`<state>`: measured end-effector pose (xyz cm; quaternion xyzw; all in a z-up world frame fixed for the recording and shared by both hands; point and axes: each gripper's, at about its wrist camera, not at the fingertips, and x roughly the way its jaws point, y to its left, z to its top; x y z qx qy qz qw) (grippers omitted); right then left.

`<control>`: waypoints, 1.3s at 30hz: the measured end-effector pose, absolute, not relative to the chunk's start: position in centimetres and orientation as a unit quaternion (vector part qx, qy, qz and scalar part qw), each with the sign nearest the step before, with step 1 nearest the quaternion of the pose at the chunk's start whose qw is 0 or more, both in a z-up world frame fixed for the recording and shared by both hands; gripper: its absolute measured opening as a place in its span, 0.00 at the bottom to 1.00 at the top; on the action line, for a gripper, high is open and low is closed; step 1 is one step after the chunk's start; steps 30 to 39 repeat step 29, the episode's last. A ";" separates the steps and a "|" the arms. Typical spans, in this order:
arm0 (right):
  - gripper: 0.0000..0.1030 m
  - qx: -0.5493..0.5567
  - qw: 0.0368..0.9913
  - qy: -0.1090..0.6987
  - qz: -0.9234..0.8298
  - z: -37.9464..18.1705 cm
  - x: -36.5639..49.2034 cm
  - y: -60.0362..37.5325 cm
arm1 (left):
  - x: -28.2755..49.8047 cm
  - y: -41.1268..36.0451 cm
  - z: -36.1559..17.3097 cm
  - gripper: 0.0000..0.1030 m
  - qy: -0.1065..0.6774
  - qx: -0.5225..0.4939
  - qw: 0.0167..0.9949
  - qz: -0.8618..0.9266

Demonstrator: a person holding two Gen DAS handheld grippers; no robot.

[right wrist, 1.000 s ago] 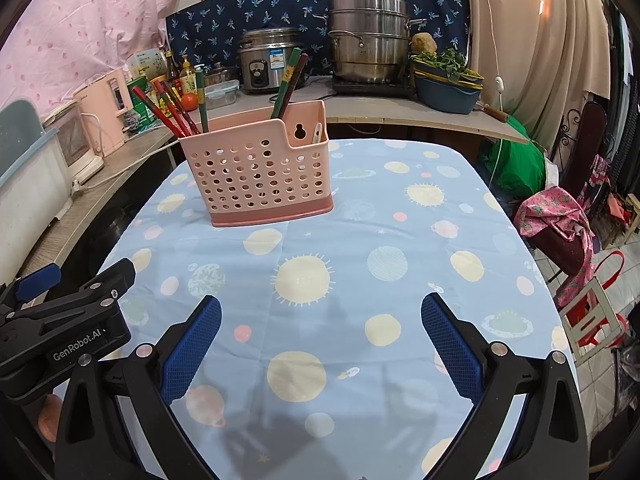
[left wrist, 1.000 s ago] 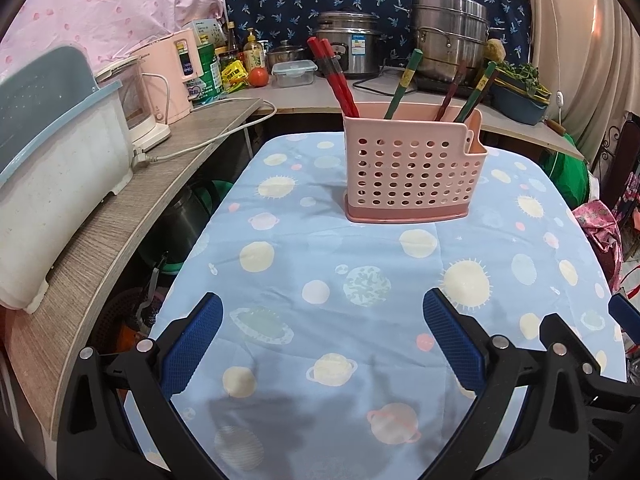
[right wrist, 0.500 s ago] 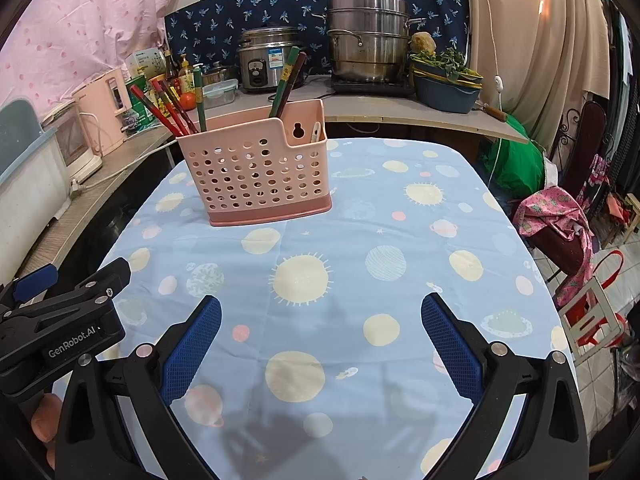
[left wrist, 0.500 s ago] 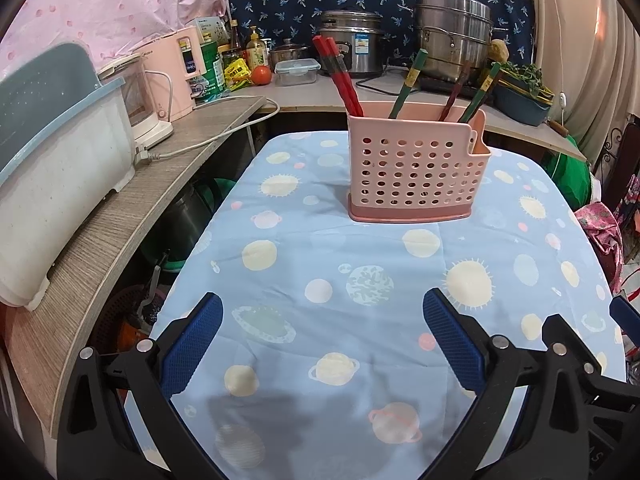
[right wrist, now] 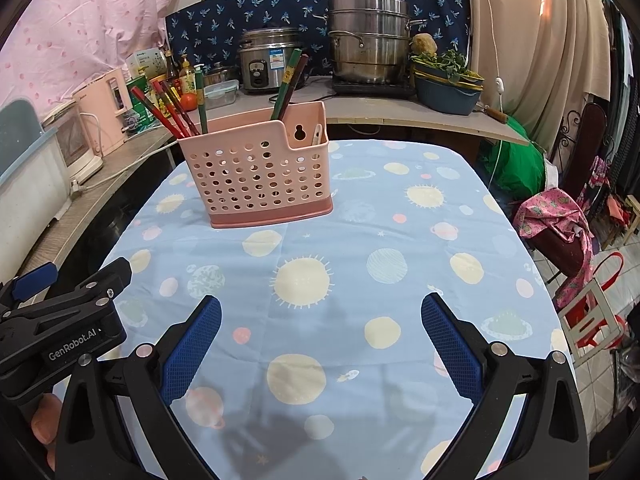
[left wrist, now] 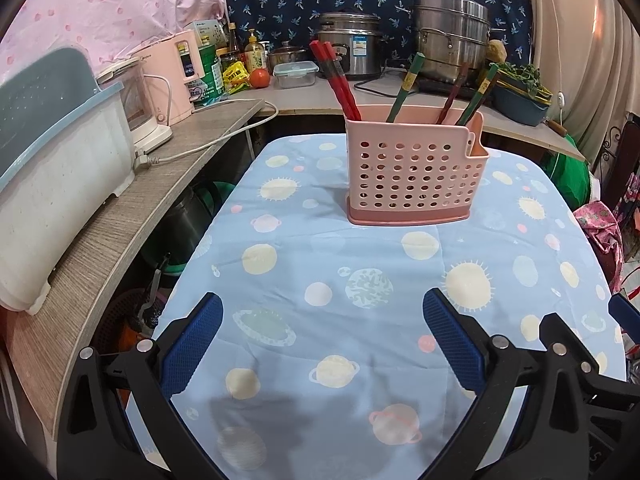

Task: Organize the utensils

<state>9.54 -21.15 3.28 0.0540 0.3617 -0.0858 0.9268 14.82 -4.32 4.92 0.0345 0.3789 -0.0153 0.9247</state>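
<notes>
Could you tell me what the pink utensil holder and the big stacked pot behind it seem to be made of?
Pink utensil holder: apparently moulded plastic, matte, given its even round holes and thin walls. Stacked pot: likely stainless steel, judging by its brushed silver sheen and reflections.

We look from two fisheye cameras, each low over the near end of the worktop (left wrist: 320, 272) and facing forward along its own gripper's fingers toward the far counter (right wrist: 400, 114). The left view sits further left, with the pink utensil basket (left wrist: 412, 176) right of centre; the right view has it left of centre (right wrist: 260, 176). Both share basket, cloth and back counter, at middling nearness.
</notes>
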 end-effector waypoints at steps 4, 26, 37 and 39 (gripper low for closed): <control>0.94 0.055 0.926 0.362 -0.086 3.4 9.7 -21.1 | 14.7 -4.5 5.2 0.93 0.373 0.041 0.927 -0.017; 0.94 0.056 0.926 0.363 -0.088 3.5 9.9 -21.3 | 14.8 -4.6 5.1 0.93 0.372 0.038 0.927 -0.016; 0.94 0.055 0.926 0.362 -0.088 3.4 9.9 -21.3 | 14.9 -4.4 4.9 0.93 0.375 0.036 0.926 -0.017; 0.94 0.055 0.926 0.362 -0.088 3.4 9.9 -21.3 | 14.9 -4.4 4.9 0.93 0.375 0.036 0.926 -0.017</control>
